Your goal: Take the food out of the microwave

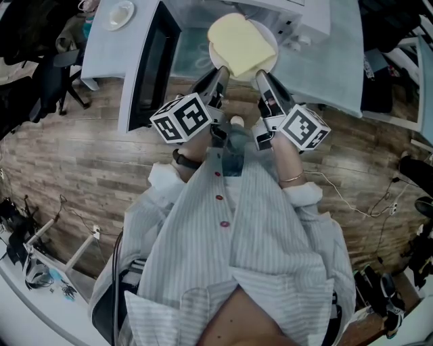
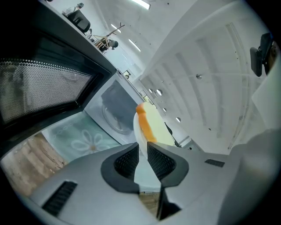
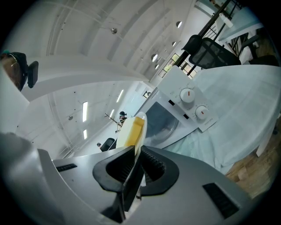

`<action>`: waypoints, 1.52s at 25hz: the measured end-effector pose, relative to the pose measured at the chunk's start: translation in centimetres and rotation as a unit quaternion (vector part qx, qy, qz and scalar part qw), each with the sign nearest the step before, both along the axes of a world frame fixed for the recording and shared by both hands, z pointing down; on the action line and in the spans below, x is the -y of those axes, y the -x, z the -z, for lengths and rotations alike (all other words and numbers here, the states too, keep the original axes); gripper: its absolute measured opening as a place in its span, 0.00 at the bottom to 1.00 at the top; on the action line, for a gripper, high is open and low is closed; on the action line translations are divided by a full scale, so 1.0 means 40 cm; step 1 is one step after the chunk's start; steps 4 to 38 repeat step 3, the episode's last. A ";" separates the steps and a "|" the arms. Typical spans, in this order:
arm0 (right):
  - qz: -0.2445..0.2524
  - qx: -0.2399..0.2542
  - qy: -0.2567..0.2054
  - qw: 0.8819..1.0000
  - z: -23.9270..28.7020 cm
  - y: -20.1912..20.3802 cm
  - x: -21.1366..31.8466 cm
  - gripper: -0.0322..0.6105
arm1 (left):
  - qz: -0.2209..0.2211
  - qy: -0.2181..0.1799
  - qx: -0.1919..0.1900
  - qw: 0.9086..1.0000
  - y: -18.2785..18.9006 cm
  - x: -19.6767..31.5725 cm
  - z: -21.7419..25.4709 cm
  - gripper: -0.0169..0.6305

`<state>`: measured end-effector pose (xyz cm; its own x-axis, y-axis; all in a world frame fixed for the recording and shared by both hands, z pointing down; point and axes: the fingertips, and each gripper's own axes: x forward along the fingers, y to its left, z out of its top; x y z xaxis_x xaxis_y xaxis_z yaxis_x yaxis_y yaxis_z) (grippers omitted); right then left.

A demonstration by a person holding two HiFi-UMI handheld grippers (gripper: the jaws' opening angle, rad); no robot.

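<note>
A white plate [image 1: 264, 30] carries a pale yellow slab of food [image 1: 240, 46]. It hangs level in front of the open microwave [image 1: 298, 13], whose door [image 1: 152, 64] swings out to the left. My left gripper [image 1: 218, 78] is shut on the plate's near left rim and my right gripper [image 1: 260, 80] on its near right rim. In the left gripper view the plate [image 2: 141, 147] runs edge-on between the pads of the left gripper [image 2: 143, 160], with the food [image 2: 151, 125] beyond. In the right gripper view the right gripper [image 3: 136, 162] pinches the plate [image 3: 141, 127] beside the food [image 3: 131, 129].
The microwave stands on a table with a pale cloth [image 1: 338, 67]; its two dials [image 3: 189, 94] face me. A small white dish [image 1: 118, 13] sits on the table's far left. A dark chair [image 1: 40, 74] is at the left, and cables trail over the wooden floor.
</note>
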<state>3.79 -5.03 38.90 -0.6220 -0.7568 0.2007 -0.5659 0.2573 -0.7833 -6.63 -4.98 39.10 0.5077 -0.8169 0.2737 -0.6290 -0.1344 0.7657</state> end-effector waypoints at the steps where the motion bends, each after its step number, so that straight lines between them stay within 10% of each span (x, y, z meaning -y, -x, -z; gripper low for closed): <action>1: 0.001 0.000 0.001 1.000 -0.001 -0.002 0.004 0.15 | 0.000 0.001 0.000 1.000 -0.002 0.003 -0.002 0.13; 38: 0.002 0.000 0.002 1.000 -0.005 -0.007 0.011 0.15 | 0.001 0.003 0.000 1.000 -0.007 0.009 -0.007 0.13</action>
